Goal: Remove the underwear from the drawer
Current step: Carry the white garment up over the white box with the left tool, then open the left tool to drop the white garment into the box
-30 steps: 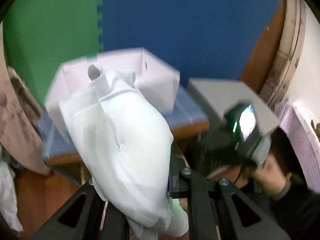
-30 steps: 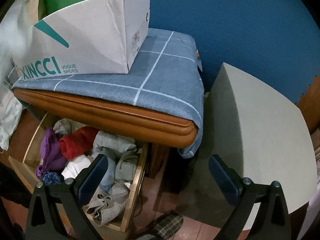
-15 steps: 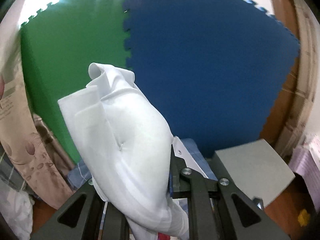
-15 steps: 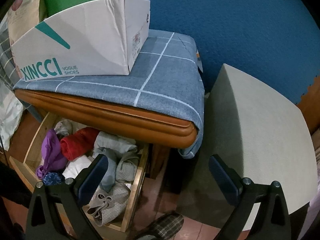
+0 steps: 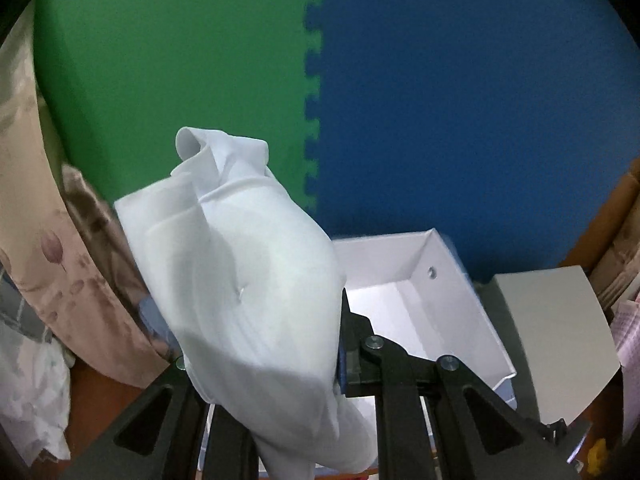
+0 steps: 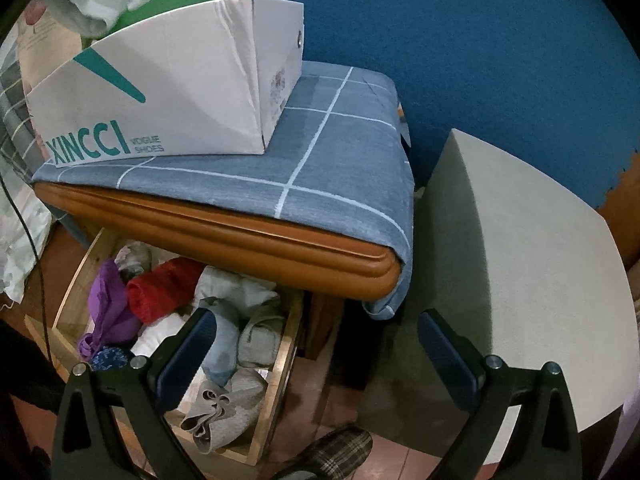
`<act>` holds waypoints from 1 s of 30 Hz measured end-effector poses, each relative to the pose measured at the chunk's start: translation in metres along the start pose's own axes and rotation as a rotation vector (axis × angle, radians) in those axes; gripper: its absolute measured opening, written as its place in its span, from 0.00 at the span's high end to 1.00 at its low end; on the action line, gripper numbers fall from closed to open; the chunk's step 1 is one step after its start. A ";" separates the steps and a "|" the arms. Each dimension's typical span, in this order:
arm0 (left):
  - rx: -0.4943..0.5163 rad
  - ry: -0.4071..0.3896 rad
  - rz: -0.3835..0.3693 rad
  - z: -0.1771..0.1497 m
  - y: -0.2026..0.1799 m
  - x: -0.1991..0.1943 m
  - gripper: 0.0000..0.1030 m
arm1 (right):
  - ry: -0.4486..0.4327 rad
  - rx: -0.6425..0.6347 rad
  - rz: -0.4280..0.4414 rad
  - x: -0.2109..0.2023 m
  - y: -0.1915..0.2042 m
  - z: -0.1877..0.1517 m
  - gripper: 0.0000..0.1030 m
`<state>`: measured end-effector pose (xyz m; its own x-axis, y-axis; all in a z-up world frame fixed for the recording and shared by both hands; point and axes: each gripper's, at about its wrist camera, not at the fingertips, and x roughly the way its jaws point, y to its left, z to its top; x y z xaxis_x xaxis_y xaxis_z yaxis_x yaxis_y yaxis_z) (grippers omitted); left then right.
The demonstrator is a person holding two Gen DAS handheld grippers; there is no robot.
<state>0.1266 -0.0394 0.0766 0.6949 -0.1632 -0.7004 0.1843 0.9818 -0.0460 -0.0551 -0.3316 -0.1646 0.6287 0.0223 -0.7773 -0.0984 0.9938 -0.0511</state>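
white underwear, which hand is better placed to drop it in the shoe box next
Left. The left gripper is already shut on the white underwear, with the open shoe box just ahead. The right gripper is open and empty, low by the drawer.

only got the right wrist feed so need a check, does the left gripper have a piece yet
Observer: Yes, the left gripper is shut on a white garment.
Operator: where's it pointing
Observer: At the open white shoe box; from that side its inside looks bare.
Operator: anything left of the box
Observer: A beige floral curtain hangs there.
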 end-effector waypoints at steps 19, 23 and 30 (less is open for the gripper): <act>0.037 0.362 0.138 -0.026 0.023 0.119 0.88 | 0.031 0.018 0.042 0.011 -0.001 -0.002 0.00; 0.040 0.394 0.168 -0.034 0.028 0.127 0.87 | 0.041 0.021 0.043 0.013 -0.001 -0.003 0.00; 0.041 0.406 0.174 -0.033 0.029 0.133 0.85 | 0.052 -0.005 0.037 0.017 0.005 -0.002 0.00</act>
<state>0.2013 -0.0299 -0.0418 0.3904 0.0630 -0.9185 0.1218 0.9853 0.1194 -0.0469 -0.3264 -0.1793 0.5833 0.0532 -0.8105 -0.1249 0.9919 -0.0248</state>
